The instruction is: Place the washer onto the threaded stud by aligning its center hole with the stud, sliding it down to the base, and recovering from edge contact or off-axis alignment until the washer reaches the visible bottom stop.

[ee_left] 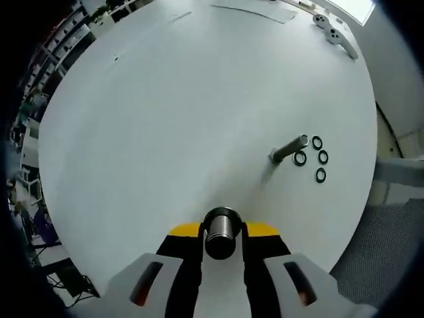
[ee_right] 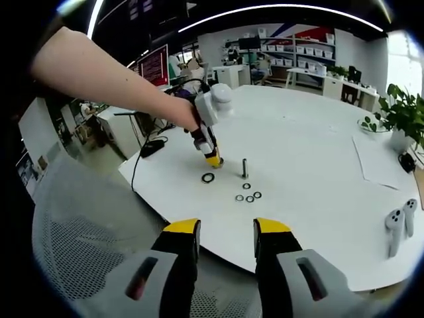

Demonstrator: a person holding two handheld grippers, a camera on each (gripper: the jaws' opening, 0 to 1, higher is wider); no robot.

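Observation:
A threaded stud (ee_left: 289, 150) (ee_right: 244, 167) stands upright on the round white table (ee_left: 172, 112) (ee_right: 311, 146). Several black washers (ee_left: 320, 158) (ee_right: 248, 196) lie loose beside its base. My left gripper (ee_left: 222, 228) (ee_right: 212, 158) points down at the table, left of the stud, shut on a short metal cylinder (ee_left: 220, 232). In the right gripper view a dark ring (ee_right: 209, 177) lies on the table just in front of the left gripper. My right gripper (ee_right: 227, 232) stands open with nothing between its jaws, off the table's near edge.
A person's arm (ee_right: 99, 73) holds the left gripper. White hand controllers (ee_right: 397, 228) (ee_left: 334, 30), a sheet of paper (ee_right: 377, 159) and a potted plant (ee_right: 391, 119) are at the table's far side. A mesh chair (ee_right: 73, 232) sits below the right gripper. A black cable (ee_right: 142, 156) hangs off the table edge.

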